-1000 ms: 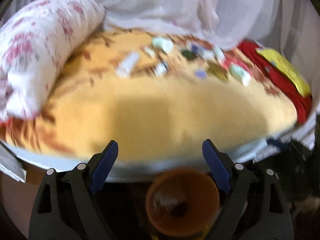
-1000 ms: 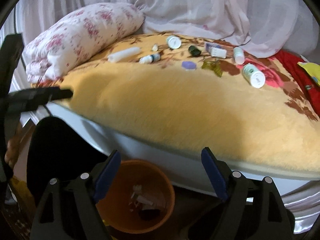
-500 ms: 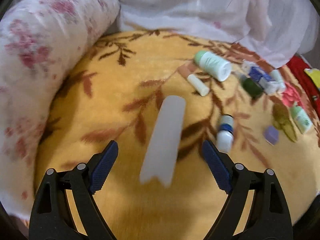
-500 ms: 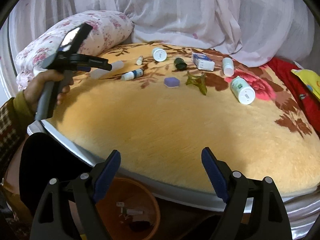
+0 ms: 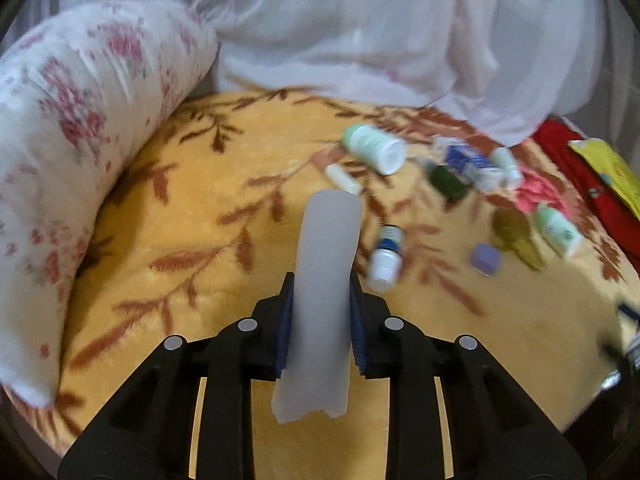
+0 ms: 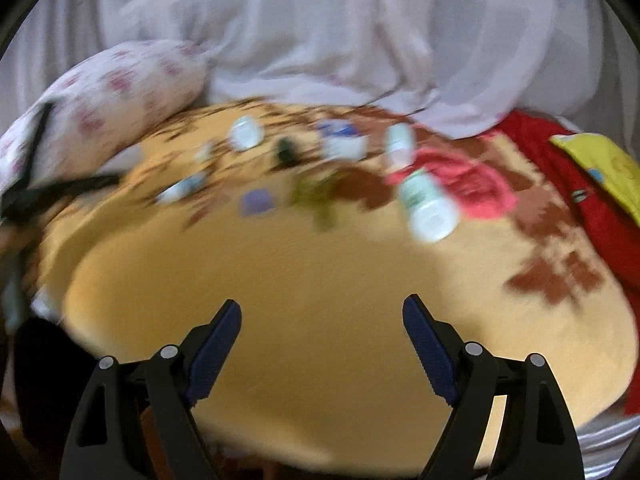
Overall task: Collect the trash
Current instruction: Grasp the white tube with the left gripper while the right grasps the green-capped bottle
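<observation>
My left gripper [image 5: 320,312] is shut on a long translucent white tube [image 5: 322,280] and holds it over the yellow floral blanket [image 5: 180,280]. Beyond it lie a green-and-white bottle [image 5: 374,148], a small white stick [image 5: 342,179], a blue-and-white bottle [image 5: 386,256], a dark green bottle [image 5: 446,180], a blue-white box [image 5: 470,162], a purple cap [image 5: 484,258] and an olive wrapper [image 5: 516,238]. My right gripper [image 6: 322,320] is open and empty above the blanket's near part [image 6: 320,272]. Its view is blurred; a white bottle [image 6: 426,204] lies ahead.
A floral pillow [image 5: 60,160] borders the blanket on the left. White curtain fabric [image 5: 380,32] hangs at the back. A red cloth [image 5: 592,184] with a yellow packet [image 5: 608,168] lies at the right. The left gripper shows dimly at the right wrist view's left edge [image 6: 52,192].
My left gripper has closed on the white tube, which lay between its open jaws half a second ago. My right gripper has moved forward over the blanket; the orange bin has left its view.
</observation>
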{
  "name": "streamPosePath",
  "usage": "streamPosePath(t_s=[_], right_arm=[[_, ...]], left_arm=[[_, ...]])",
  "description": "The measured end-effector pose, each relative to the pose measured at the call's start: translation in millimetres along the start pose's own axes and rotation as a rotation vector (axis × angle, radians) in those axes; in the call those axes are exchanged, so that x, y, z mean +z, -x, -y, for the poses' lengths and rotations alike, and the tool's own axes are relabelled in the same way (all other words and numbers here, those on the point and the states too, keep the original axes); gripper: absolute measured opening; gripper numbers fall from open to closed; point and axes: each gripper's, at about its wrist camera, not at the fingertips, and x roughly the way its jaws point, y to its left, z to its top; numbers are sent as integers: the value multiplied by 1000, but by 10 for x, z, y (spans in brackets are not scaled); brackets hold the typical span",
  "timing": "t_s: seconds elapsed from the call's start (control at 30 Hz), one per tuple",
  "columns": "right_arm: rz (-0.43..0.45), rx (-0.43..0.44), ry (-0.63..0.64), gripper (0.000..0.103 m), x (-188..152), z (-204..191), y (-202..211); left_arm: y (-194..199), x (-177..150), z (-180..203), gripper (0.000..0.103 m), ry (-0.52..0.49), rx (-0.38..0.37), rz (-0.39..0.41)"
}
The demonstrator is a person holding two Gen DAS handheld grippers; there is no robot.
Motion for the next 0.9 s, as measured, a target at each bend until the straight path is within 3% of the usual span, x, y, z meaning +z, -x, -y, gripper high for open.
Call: streamPosePath(t_s=[0.13, 0.27, 0.47, 0.5, 0.53, 0.67, 0.9], right_arm=[[-27, -78, -35, 81, 405, 363, -400], [-121, -110, -46, 81, 741, 569, -927], [-248, -163, -82, 79, 963, 770, -1467], [-263, -167, -92, 72, 964, 794, -1511], [-290, -164, -106, 48, 952, 830, -1562], [-269, -178, -127, 48, 886, 838, -1451], [-103, -87, -87, 48, 609, 488, -524]], left_arm=[[221, -122, 158, 25, -20, -42, 23], [312, -264, 228, 25, -15, -69, 18], [376, -434, 262, 25, -4, -88, 0], [391, -455, 270, 25, -2, -89, 0], [409, -474, 279, 25, -1, -92, 0], [497, -562, 335, 25, -6, -101, 4], [702, -793, 496, 25, -28, -148, -19]])
